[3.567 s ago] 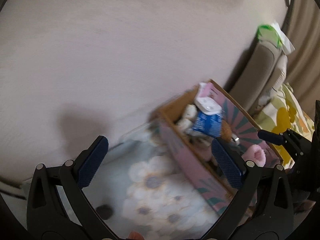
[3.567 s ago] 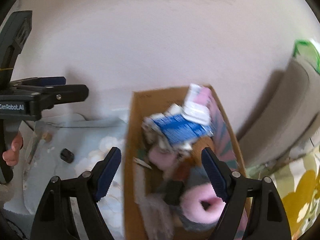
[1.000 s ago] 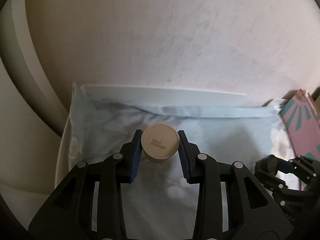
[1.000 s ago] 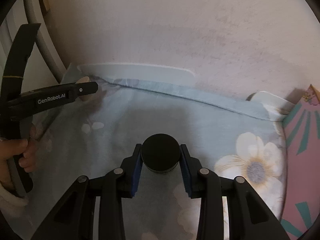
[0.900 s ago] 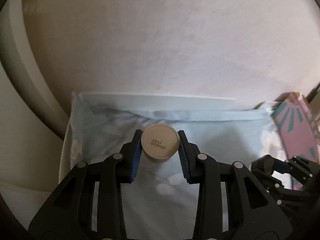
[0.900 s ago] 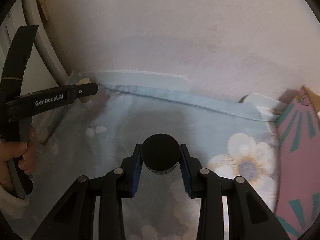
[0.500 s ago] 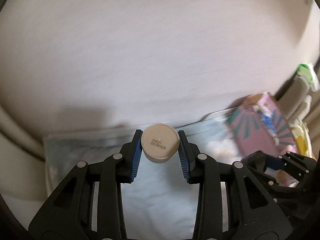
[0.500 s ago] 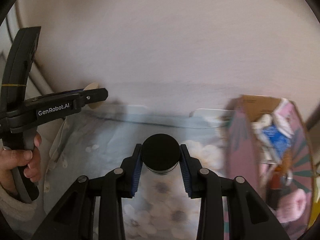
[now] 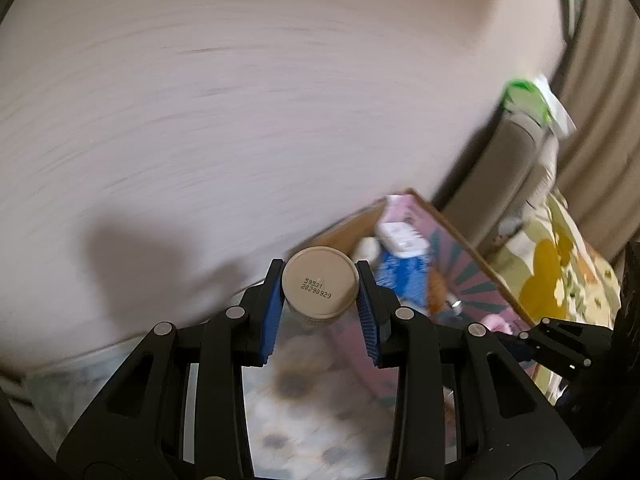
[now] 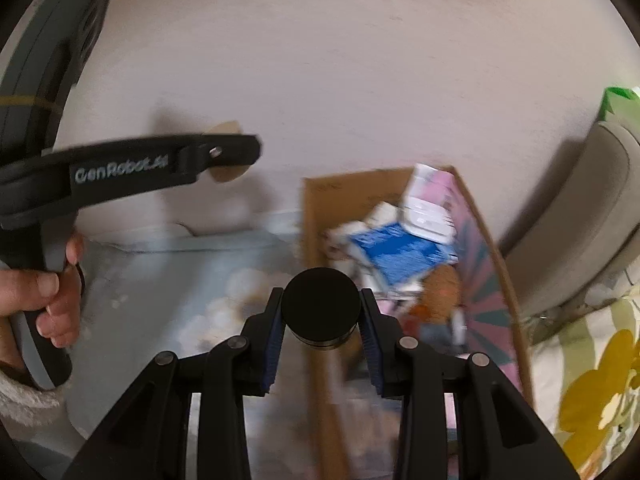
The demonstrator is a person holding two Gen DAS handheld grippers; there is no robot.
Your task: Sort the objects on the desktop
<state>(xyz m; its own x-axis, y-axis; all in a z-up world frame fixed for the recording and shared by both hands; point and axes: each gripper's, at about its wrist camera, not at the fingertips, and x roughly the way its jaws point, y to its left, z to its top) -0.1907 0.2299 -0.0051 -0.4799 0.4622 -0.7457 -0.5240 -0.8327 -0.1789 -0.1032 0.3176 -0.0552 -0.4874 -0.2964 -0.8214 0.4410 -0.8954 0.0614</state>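
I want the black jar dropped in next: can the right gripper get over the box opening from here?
Probably yes. The right gripper, shut on the black jar, is already at the box's near edge, and nothing blocks the open top, though the box is crowded.

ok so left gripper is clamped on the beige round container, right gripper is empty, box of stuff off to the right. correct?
Not quite: the right gripper isn't empty. The right wrist view shows it shut on a black round container. The rest stands: the left gripper is clamped on the beige round container, and the cardboard box of items sits to the right.
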